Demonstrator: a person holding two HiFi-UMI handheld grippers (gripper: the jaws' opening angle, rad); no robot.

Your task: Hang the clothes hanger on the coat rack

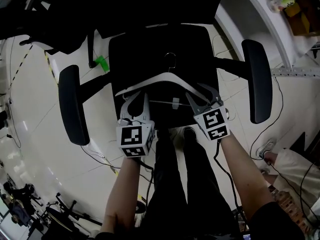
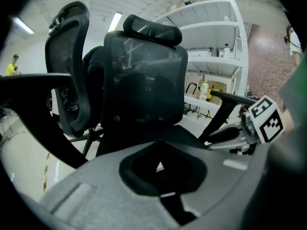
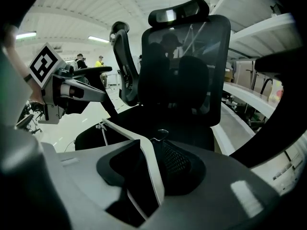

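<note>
A white clothes hanger (image 1: pixel 165 76) with a thin metal hook (image 1: pixel 171 56) lies flat on the black seat (image 1: pixel 150 49) of an office chair. My left gripper (image 1: pixel 136 96) is at the hanger's left arm. Its jaws stand apart, and I see nothing pressed between them in the left gripper view (image 2: pixel 163 169). My right gripper (image 1: pixel 202 93) is at the hanger's right arm. In the right gripper view the white hanger arm (image 3: pixel 146 147) runs through the gap of the right gripper (image 3: pixel 148 176), whose jaws are open and not pressing on it.
The chair's two black armrests (image 1: pixel 72 104) (image 1: pixel 257 79) flank the seat, and its mesh backrest (image 3: pixel 184 66) rises behind. White shelving (image 1: pixel 280 14) stands at the right. Cables (image 1: pixel 280 114) trail over the pale floor. A seated person's sleeve (image 1: pixel 295 169) shows at lower right.
</note>
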